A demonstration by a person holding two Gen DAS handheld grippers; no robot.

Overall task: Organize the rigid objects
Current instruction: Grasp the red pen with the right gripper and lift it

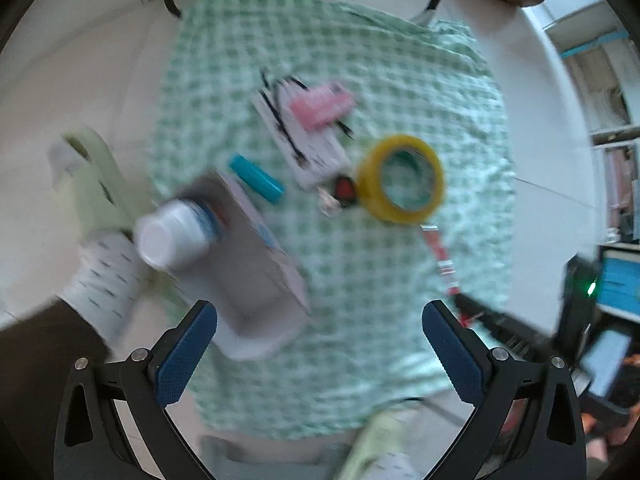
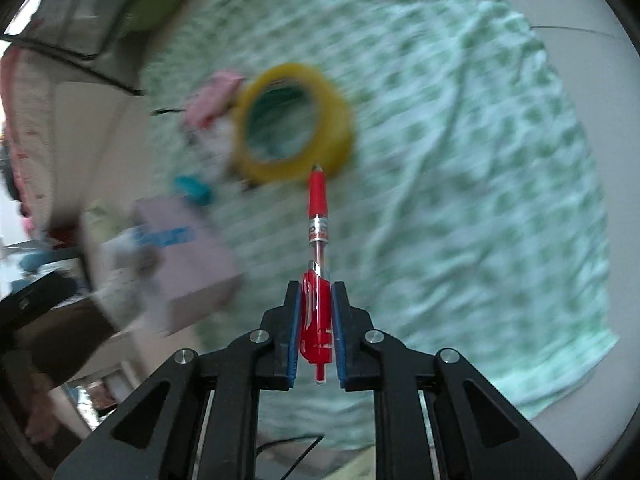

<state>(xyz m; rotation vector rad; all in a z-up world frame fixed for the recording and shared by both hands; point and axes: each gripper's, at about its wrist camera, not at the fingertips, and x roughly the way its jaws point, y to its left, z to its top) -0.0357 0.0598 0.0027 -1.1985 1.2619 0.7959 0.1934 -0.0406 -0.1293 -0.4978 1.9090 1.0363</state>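
While the right gripper (image 2: 315,312) clamps the red pen (image 2: 318,216) just short of the yellow tape roll (image 2: 294,124), the left gripper (image 1: 320,356) stands wide, empty.

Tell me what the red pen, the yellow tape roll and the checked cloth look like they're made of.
Red pen: glossy plastic, with a clear barrel section and a shiny metallic-looking band. Yellow tape roll: probably translucent plastic packing tape, since its wound ring looks smooth and slightly see-through. Checked cloth: soft woven fabric, matte, judging by its wrinkles and folds; blur hides the weave.
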